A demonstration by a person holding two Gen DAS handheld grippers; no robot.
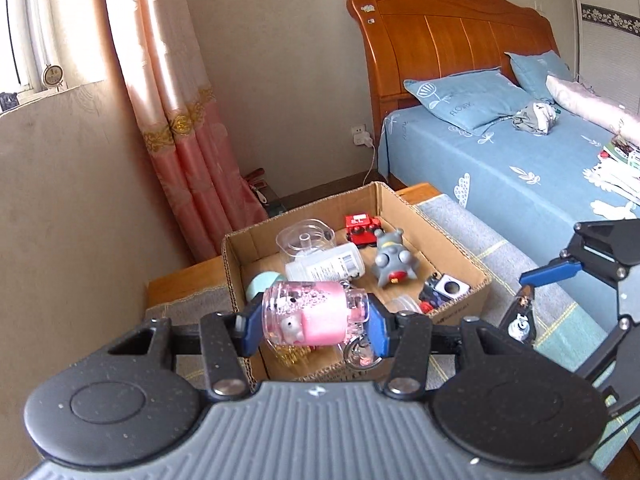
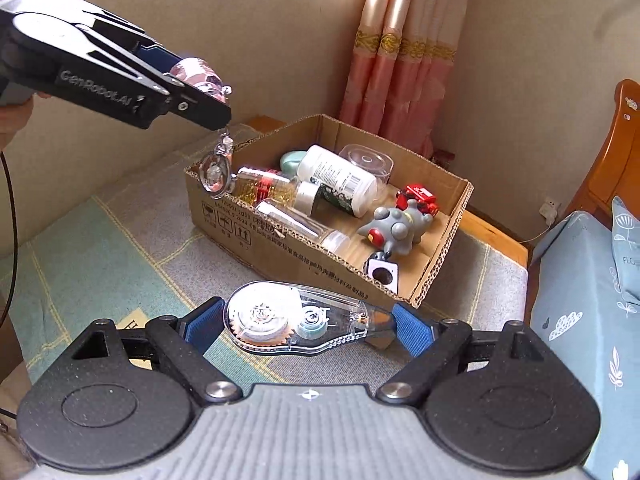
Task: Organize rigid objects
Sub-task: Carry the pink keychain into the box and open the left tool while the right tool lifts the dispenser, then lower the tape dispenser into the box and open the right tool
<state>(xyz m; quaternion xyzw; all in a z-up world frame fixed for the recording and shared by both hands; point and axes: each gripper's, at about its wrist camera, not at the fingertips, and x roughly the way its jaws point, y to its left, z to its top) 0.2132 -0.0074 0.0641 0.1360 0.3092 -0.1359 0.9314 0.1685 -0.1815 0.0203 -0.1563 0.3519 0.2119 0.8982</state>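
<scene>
Left wrist view: my left tongs are clamped on a pink, clear-walled keychain bottle, held sideways between the blue pads, just above the near edge of the cardboard box. A small pink figure sits inside it and a clear ring charm dangles below. In the box I see a white bottle with a barcode label, a grey studded toy, a red toy truck and a clear tub. The blue pillow on the bed reads "FLORY". My right tongs show at the edge, gripping a clear item.

Right wrist view: my right tongs are closed end to end on a clear correction-tape dispenser, held over the patterned cloth on the tabletop, just in front of the box. The box wall carries printed Chinese text and a "2023" date I can only partly read. The left tongs bear "GenRobot.AI" on the side, with the pink bottle in them above the box's left corner.
</scene>
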